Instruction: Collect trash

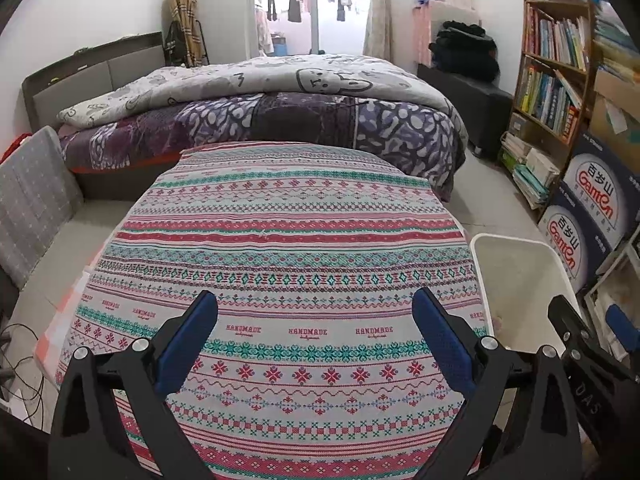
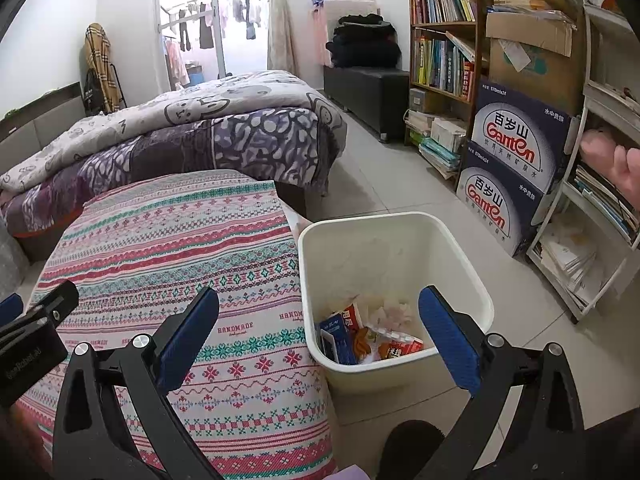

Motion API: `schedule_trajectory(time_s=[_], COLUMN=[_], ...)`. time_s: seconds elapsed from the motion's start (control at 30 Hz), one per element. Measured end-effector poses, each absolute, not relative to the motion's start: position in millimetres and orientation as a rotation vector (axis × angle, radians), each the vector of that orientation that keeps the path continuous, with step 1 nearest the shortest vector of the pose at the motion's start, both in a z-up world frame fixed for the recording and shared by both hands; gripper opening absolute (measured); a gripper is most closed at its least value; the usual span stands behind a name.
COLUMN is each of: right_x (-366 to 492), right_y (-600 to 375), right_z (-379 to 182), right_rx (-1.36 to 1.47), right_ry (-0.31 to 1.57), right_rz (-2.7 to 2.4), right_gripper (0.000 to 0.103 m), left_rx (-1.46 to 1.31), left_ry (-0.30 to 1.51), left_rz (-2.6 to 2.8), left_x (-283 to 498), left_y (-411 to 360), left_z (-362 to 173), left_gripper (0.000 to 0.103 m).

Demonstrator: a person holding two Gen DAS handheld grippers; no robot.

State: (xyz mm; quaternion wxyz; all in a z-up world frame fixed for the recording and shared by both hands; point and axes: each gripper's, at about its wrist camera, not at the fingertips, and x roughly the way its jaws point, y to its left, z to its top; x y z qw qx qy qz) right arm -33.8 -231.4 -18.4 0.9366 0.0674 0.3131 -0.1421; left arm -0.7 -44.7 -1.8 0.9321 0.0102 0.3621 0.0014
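Cream bin, red-and-teal banded tablecloth, blue-padded tongs.

In the left wrist view the white bin shows only a wall at 4 o'clock; its contents are hidden. In the right wrist view the wrappers carry print too small to read, the worktop hides under patterned cloth, and the bookshelf spines blur.
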Motion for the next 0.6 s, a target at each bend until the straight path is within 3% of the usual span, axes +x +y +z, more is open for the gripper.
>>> schedule_trajectory(time_s=[0.6], right_x=[-33.3], right_y=[-232.8], right_z=[-20.3], right_rx=[0.139], right_ry=[0.649], right_rz=[-0.289], right_gripper=[0.096], left_rx=[0.001], left_ry=[0.771], left_rz=[-0.007], left_x=[1.8], left_y=[-45.4], left_z=[-5.0], left_gripper=[0.092])
